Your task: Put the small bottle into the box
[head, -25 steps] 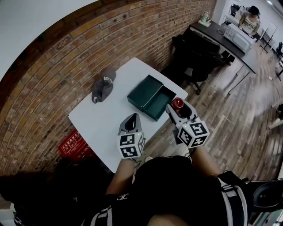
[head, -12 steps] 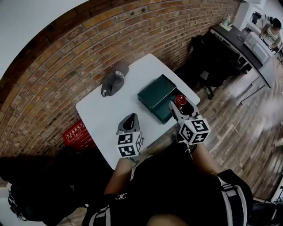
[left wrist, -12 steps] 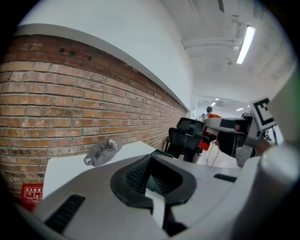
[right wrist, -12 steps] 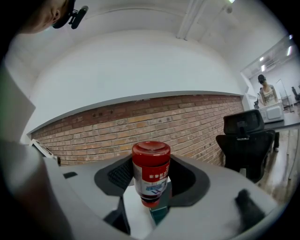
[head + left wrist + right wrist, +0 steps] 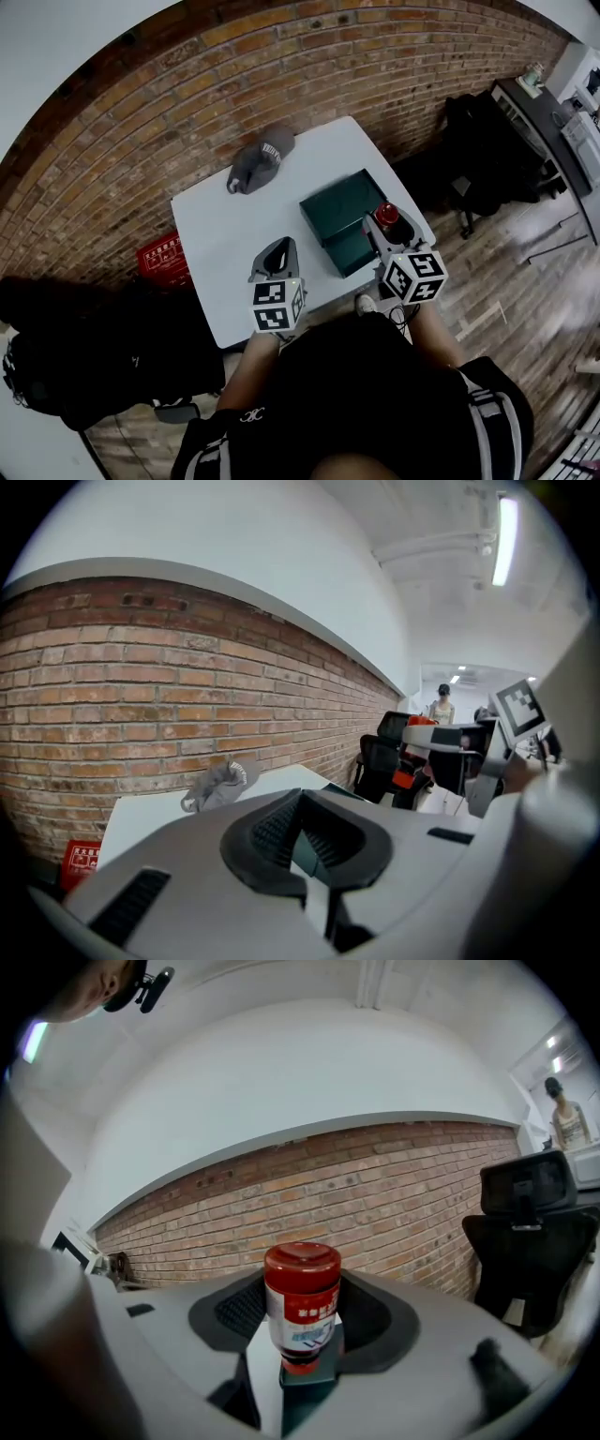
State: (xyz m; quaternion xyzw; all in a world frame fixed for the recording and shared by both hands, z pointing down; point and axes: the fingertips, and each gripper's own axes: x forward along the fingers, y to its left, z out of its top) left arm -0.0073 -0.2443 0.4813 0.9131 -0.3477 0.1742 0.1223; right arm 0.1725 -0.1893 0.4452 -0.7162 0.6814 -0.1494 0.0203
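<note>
Right of centre, your right gripper (image 5: 387, 225) clamps the red-capped small bottle (image 5: 385, 214) at the green box (image 5: 339, 208)'s right edge, while your left gripper (image 5: 278, 249)'s jaws sit together, empty.

The bench (image 5: 225, 234) stands against a brick wall (image 5: 281, 66) on its far side. A cap (image 5: 261, 159) lies on the far part of the bench, left of the box (image 5: 342, 204). The box lies on the right part.

The right hand-held gripper (image 5: 386, 223) has the small bottle (image 5: 385, 214) between its jaws, above the box's right side. The left hand-held gripper (image 5: 278, 247) is above the bench's near part, left of the box.

A crate (image 5: 161, 260) sits on the floor left of the bench.
</note>
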